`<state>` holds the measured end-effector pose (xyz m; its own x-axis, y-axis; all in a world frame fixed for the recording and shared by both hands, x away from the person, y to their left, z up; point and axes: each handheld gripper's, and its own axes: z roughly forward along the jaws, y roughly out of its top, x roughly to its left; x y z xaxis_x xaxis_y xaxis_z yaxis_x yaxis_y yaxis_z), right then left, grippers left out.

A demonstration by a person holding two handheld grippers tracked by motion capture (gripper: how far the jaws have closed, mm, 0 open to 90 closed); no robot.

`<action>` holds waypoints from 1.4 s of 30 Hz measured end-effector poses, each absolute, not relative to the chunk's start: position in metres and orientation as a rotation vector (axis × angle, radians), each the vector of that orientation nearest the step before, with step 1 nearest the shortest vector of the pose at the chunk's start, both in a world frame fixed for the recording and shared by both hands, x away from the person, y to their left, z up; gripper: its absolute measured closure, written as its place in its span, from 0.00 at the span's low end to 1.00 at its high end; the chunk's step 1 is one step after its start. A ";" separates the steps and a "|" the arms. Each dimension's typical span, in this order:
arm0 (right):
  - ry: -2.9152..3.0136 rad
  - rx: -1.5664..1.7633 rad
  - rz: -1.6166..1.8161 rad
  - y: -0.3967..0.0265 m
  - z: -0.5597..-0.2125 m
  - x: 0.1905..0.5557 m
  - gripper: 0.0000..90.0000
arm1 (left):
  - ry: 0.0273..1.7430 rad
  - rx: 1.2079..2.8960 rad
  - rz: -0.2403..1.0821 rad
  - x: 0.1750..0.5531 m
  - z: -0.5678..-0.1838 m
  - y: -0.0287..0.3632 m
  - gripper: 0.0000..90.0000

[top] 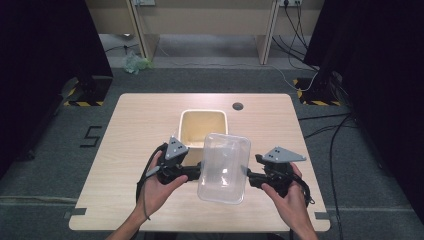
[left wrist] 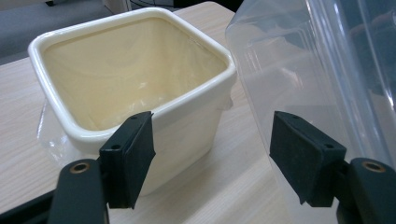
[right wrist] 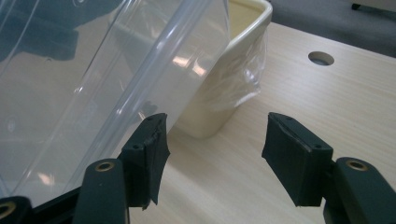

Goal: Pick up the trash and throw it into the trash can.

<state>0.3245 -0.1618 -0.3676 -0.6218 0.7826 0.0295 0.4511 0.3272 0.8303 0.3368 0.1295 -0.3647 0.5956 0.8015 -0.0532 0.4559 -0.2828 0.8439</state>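
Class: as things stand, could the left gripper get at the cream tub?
Probably yes: the cream tub stands right ahead of the left gripper, with bare table between. But the clear container seems to rest against one jaw.

The clear rectangular plastic container (top: 224, 167) hides the near rim of the cream square ceramic tub (top: 192, 131) in the high view, and is cut off by the frame edges in both gripper views; how it is held cannot be told

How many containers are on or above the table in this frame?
2. A cream tub stands on the table at mid-centre. A clear plastic container is held up in front of it, between the left tongs and right tongs.
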 end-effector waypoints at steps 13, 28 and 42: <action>2.190 1.082 1.176 -0.143 -0.342 0.366 0.47 | 1.080 1.898 0.492 0.368 -0.355 0.141 0.35; 2.195 1.124 1.229 -0.126 -0.326 0.416 0.48 | 1.160 1.863 0.489 0.405 -0.340 0.158 0.36; 2.214 1.165 1.240 -0.109 -0.332 0.459 0.48 | 1.250 1.816 0.478 0.443 -0.339 0.172 0.36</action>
